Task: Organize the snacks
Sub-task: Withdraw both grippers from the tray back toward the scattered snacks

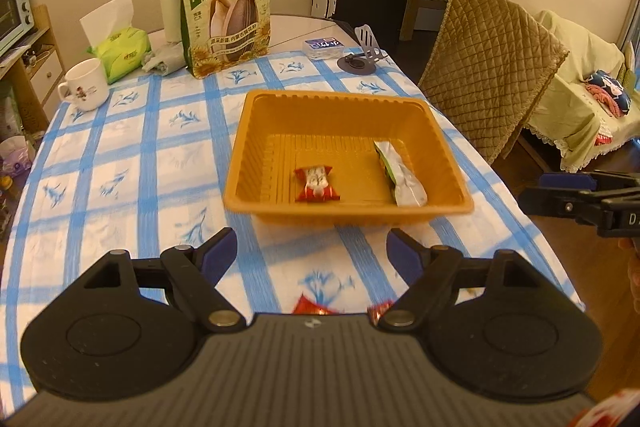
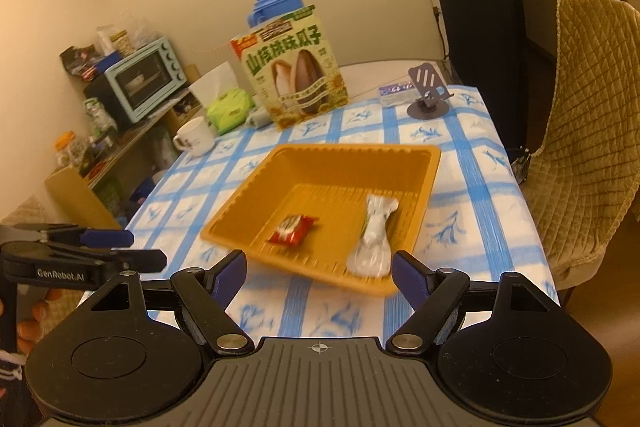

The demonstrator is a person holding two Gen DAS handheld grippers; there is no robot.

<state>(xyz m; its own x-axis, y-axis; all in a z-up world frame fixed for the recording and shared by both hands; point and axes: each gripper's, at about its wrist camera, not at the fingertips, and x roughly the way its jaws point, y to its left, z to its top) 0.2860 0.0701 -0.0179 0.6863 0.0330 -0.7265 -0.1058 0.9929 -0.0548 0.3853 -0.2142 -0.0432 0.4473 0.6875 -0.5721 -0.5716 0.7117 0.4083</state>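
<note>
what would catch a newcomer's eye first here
The orange tray in the middle of the blue checked tablecloth, holding a red candy and a silver packet. Behind it stands a big green seed bag, at the far edge of the cloth.

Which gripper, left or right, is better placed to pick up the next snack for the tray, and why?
Left, probably. The left gripper is open and empty, and red-wrapped snacks lie on the tablecloth just beneath its fingers. The right gripper, also open, faces only the orange tray; no loose snack shows near it.
</note>
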